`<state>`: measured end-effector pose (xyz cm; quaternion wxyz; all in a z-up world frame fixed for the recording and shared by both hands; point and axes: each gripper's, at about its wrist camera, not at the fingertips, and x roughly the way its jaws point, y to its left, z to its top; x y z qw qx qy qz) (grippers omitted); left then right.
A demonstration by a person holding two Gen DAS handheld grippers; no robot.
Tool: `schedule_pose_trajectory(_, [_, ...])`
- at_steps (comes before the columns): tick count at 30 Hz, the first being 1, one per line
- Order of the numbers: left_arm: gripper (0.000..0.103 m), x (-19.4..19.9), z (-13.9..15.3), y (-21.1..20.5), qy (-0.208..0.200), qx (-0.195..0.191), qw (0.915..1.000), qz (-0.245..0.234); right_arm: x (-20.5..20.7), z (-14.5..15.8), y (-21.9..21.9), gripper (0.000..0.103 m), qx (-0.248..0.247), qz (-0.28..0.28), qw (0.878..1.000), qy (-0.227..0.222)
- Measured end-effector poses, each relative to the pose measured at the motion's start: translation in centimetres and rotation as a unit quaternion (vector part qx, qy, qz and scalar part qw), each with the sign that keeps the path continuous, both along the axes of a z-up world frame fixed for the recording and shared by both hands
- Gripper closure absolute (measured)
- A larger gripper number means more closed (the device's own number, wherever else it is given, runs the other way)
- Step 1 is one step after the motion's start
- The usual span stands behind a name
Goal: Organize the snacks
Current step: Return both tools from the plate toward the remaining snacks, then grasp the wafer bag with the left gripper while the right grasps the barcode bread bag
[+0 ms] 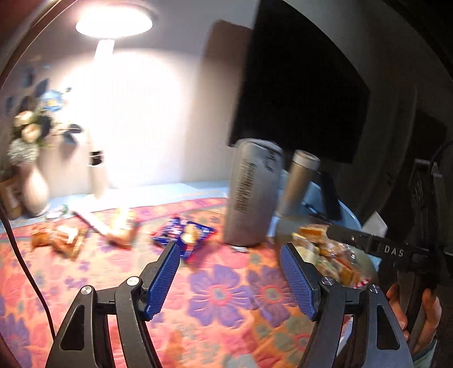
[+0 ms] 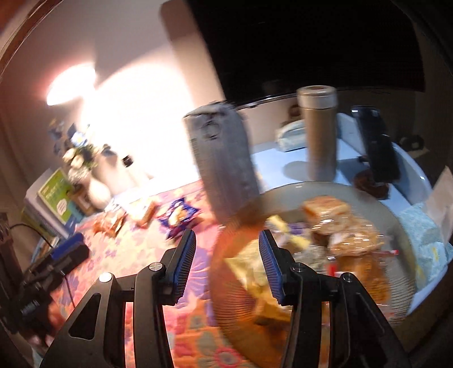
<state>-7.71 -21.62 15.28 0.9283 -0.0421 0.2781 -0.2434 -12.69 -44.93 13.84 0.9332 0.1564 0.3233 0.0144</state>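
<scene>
Just past the empty, half-open left hand-held gripper (image 1: 230, 278) lies a blue snack (image 1: 185, 233); right hand-held gripper (image 2: 228, 264), half-open and empty, hangs over the bowl (image 2: 396, 215).

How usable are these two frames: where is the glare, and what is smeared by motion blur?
Left wrist view: the lamp blows out the wall behind it; snack packets and the grey canister are smeared, the hand-held gripper fingers sharp. Right wrist view: the same glare at upper left, canister and the bowl of snacks blurred.

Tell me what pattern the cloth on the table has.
The tablecloth is floral: purple flowers on a pink and orange ground, clearest in the left wrist view.
</scene>
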Motion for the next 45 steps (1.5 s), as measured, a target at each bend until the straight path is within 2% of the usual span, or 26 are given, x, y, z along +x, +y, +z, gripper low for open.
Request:
schedule_pose_trajectory(5, [0.032, -0.9, 0.9, 7.9, -0.012, -0.004, 0.9968, 0.079, 1.4, 0.0, 4.5, 0.057, -0.017, 0.046, 0.999, 0.007])
schedule_pose_trajectory(13, [0.032, -2.4, 0.9, 18.6, -0.014, -0.013, 0.9826, 0.185, 3.3, -0.2, 10.8, 0.057, -0.03, 0.112, 0.993, 0.019])
schedule_pose_trajectory(20, [0.032, -2.0, 0.4, 23.8, -0.013, -0.012, 0.9724, 0.233, 4.8, -0.3, 15.0, 0.057, -0.047, 0.151, 0.987, 0.023])
schedule_pose_trajectory(24, [0.032, -0.1, 0.1, 24.7, -0.011, -0.002, 0.9726, 0.232, 6.6, -0.6, 16.6, 0.057, -0.037, 0.169, 0.984, 0.03])
schedule_pose_trajectory(29, [0.032, 3.7, -1.3, 24.2, 0.0, 0.018, 0.978, 0.208, 10.1, -1.7, 18.1, 0.056, -0.014, 0.178, 0.982, 0.053])
schedule_pose_trajectory(33, [0.031, 7.6, -2.8, 23.3, 0.015, 0.025, 0.983, 0.182, 14.1, -3.2, 18.8, 0.043, 0.013, 0.165, 0.983, 0.076])
schedule_pose_trajectory(37, [0.028, 12.4, -5.1, 22.2, 0.04, 0.028, 0.9839, 0.172, 18.8, -5.2, 19.6, 0.042, 0.032, 0.14, 0.985, 0.094])
schedule_pose_trajectory(40, [0.028, 15.6, -7.1, 21.0, 0.062, 0.033, 0.9845, 0.16, 22.2, -7.0, 20.3, 0.042, 0.028, 0.121, 0.986, 0.109])
schedule_pose_trajectory(45, [0.028, 19.6, -10.6, 19.0, 0.092, 0.056, 0.9834, 0.146, 26.5, -9.9, 21.1, 0.042, 0.037, 0.099, 0.986, 0.126])
